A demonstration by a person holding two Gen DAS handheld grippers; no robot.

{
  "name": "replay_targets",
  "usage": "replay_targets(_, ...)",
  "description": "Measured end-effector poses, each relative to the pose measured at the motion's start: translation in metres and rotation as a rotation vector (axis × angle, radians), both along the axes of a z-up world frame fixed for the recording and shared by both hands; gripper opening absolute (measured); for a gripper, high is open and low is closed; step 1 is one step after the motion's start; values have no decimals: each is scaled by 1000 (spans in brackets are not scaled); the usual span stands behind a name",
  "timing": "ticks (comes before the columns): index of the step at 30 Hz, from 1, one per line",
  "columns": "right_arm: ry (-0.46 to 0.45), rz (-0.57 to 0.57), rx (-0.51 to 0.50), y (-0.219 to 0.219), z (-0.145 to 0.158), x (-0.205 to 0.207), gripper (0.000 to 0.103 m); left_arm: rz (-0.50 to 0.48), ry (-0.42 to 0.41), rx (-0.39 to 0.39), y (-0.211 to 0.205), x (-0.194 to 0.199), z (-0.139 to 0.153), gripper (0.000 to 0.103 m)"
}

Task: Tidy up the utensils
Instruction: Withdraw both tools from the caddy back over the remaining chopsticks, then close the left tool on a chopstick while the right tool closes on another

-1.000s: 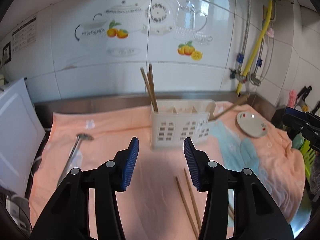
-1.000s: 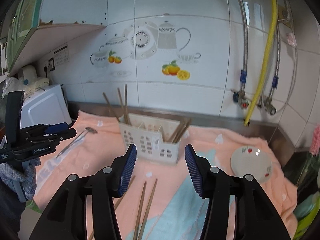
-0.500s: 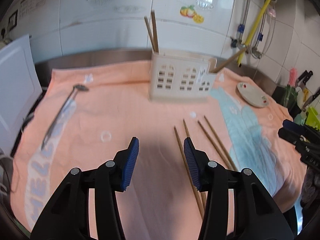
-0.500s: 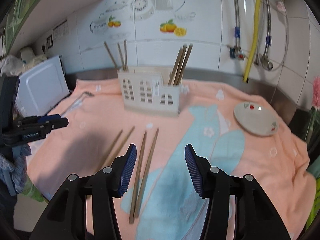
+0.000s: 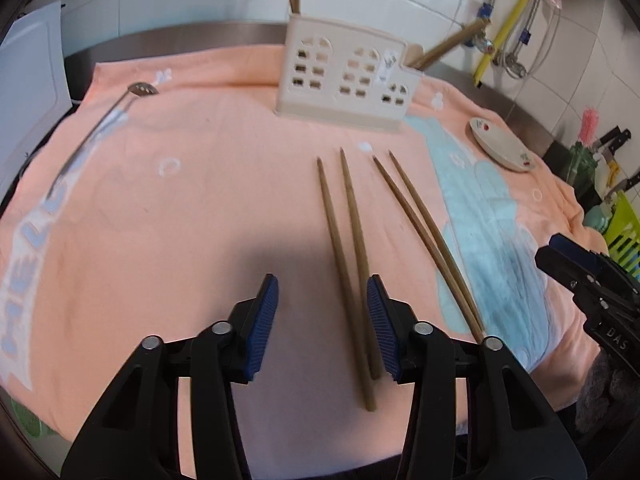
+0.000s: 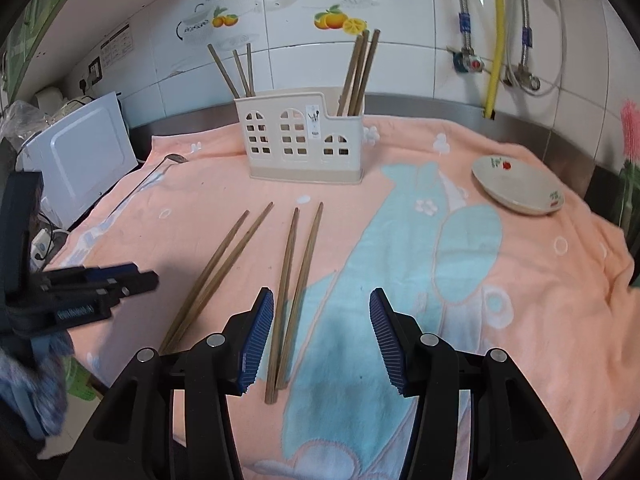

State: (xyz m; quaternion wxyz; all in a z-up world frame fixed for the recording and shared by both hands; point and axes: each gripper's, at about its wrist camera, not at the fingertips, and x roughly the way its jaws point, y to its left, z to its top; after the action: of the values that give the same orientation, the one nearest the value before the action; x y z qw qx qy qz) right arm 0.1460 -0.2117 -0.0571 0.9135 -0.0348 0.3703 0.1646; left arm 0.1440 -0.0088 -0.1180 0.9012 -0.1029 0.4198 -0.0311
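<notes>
Two pairs of brown chopsticks lie on the peach towel (image 5: 180, 220). My left gripper (image 5: 322, 280) hangs low over the left pair (image 5: 346, 248), which runs between its blue pads close to the right one. Its jaws are closing and neither pad presses on the sticks. My right gripper (image 6: 322, 292) is open above the right pair (image 6: 298, 276), whose near ends lie by its left pad. The cream utensil holder (image 5: 344, 80) (image 6: 304, 144) stands at the back with several chopsticks upright in it. A metal ladle (image 5: 100, 128) lies far left.
A small plate (image 6: 520, 188) sits on the towel at the right. A white appliance (image 6: 80, 160) stands beyond the towel's left edge. Pipes and a yellow hose (image 6: 496, 40) run down the tiled wall. Each wrist view catches the other gripper, left (image 6: 144, 274) and right (image 5: 550, 250).
Both grippers have come down toward the towel and tipped forward, so the loose chopsticks now lie right under them. The left jaws stand narrower than before.
</notes>
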Motion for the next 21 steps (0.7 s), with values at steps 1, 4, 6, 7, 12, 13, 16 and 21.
replay_targets(1,3,0,3,-1,-2,-1,49,5,12,-4,-4,1,-4,33)
replay_targets(4,9,-2,13,-5,-4,-3,49,13,31,-11,-9,3,-12,22)
replay_targets(6,11,-6,22,-9,-5,-3,49,9,41,-19,-12,4,-15,21)
replay_targets(7,14,-8,26,-10,-6,-3,49,7,43,-16,-15,5,-16,19)
replay_targets(12,25,-10,37,-14,-11,-4,49,1,56,-3,-22,7,-22,13)
replay_targets(13,26,-11,41,-15,-12,-4,49,3,60,-2,-23,8,-23,12)
replay_targets(16,31,-14,46,-17,-14,-4,49,7,75,11,-24,10,-28,12)
replay_targets(21,37,-14,49,-18,-17,-4,49,3,76,10,-23,10,-30,10)
